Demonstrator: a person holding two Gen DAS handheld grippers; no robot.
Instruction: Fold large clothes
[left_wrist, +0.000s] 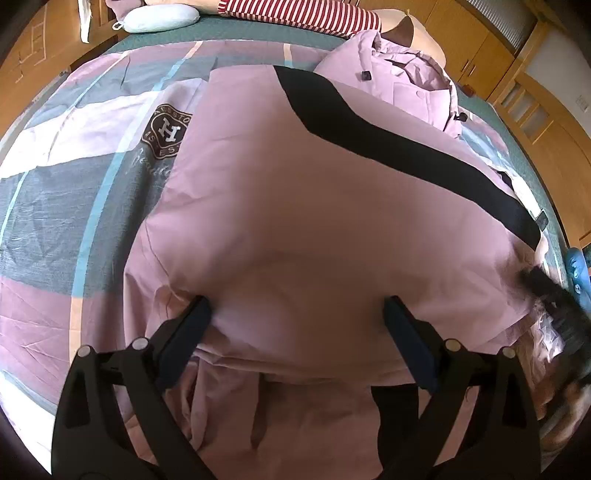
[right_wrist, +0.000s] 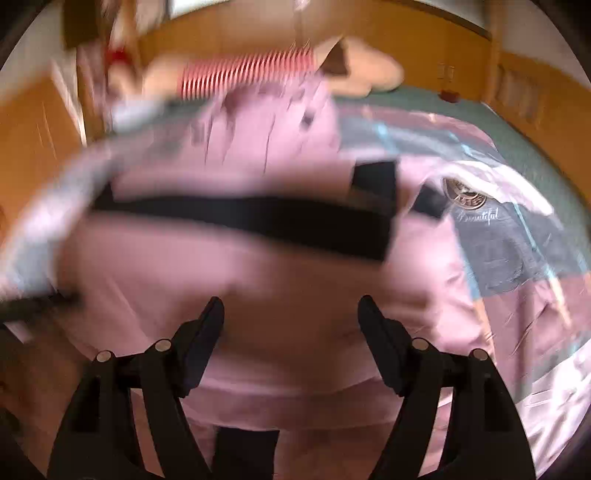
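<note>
"Beautiful" script (right_wrist: 478, 214) on bedspread (right_wrist: 517, 251)

A home bedroom is being shown: a bed is being covered by a patchwork duvet (left_wrist: 74, 177) in pink, grey and teal, a small blue pillow (left_wrist: 162, 18) is lying at its head, and the room is being lined by wooden wardrobe doors (left_wrist: 480, 48).

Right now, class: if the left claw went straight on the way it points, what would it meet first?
Most likely the pink padded jacket with the black band: the open left claw points straight into its fabric, though depth is unclear.
</note>
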